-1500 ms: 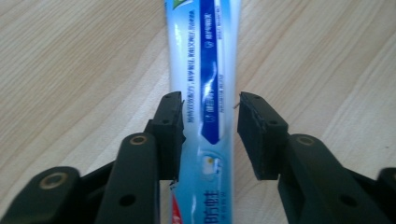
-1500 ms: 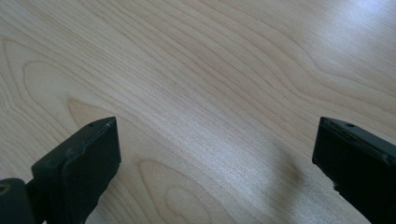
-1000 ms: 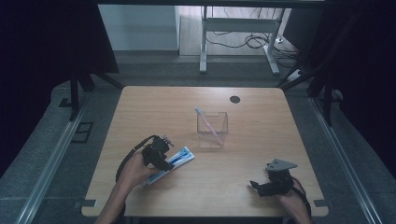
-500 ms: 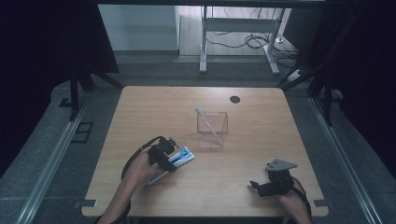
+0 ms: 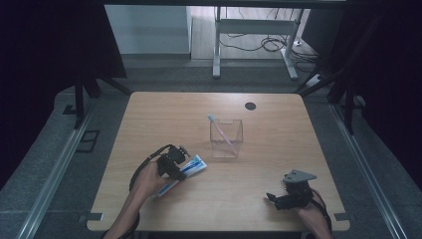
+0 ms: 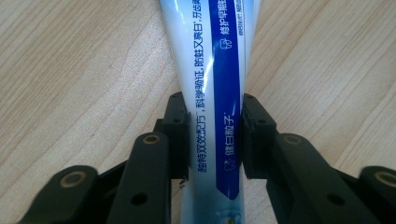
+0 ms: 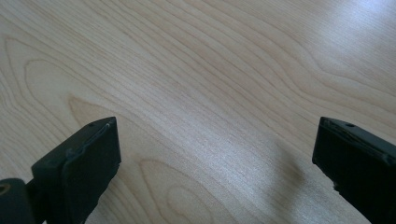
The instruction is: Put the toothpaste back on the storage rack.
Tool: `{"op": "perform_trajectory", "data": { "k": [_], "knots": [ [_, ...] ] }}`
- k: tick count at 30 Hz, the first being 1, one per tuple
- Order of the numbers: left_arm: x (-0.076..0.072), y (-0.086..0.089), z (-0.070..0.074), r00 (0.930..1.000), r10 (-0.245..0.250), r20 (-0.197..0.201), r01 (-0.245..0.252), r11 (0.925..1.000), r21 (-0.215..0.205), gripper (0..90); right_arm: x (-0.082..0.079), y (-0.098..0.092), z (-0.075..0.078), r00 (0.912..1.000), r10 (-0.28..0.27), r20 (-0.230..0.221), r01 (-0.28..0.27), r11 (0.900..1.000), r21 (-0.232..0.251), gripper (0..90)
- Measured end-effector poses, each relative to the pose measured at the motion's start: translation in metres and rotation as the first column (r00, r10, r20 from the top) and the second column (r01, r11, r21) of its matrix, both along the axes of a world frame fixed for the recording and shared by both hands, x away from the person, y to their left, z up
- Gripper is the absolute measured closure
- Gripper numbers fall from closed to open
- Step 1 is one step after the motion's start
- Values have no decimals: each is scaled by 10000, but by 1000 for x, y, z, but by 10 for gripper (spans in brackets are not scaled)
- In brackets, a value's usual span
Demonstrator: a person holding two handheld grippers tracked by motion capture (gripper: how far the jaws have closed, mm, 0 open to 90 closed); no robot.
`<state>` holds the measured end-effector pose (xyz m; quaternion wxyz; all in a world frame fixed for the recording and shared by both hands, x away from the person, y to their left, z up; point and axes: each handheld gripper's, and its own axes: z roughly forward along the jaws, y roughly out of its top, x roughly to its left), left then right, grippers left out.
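A white and blue toothpaste tube [image 5: 191,168] [image 6: 215,88] lies flat on the wooden table [image 5: 249,194] at the front left. My left gripper [image 5: 180,167] [image 6: 213,140] has just been closing, and its two pads now press on both sides of the tube. A clear plastic cup [image 5: 226,138] stands in the middle of the table with a pink toothbrush [image 5: 221,132] leaning in it. My right gripper [image 5: 276,198] [image 7: 217,158] rests near the front right edge, jaws wide apart over bare wood.
A dark round hole [image 5: 250,106] marks the table's far side. Grey floor with metal rails [image 5: 59,164] runs along both sides. A white desk frame [image 5: 249,30] and cables stand beyond the far edge.
The left gripper's jaws have closed onto the toothpaste tube. Neither hand has shifted; the cup and toothbrush stay put.
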<state>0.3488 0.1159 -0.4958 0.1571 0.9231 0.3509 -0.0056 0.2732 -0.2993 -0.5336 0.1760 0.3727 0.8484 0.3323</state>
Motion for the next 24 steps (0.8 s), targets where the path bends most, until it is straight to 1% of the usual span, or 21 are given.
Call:
{"op": "perform_trajectory", "data": {
  "k": [1, 3, 7, 9, 15, 24],
  "knots": [
    [0, 1, 1, 10000, -46, 30, 46, 10000, -24, 700, 0, 0, 0, 10000, -4, -2, 4, 10000, 19, 14],
    [-1, 3, 1, 10000, 25, 30, -25, 9999, -113, 707, 0, -1, 0, 10000, -21, 6, 21, 10000, 23, 14],
    [-1, 7, 4, 9998, 183, 124, -178, 9990, -410, 714, 0, -1, 0, 10000, -25, -4, 26, 10000, 35, 14],
    [-1, 8, 6, 9996, 176, 201, -165, 9985, -526, 715, 0, -1, 0, 10000, -28, -5, 28, 10000, 39, 14],
    [-5, 7, 17, 9984, 87, 561, -46, 9973, -736, 715, 0, -1, 0, 10000, -27, -27, 27, 10000, 41, 14],
    [-10, 6, 37, 9951, 3, 987, 122, 9919, -1265, 716, 1, -1, -2, 9998, 3, -183, 0, 9999, 133, 0]
  ]
}}
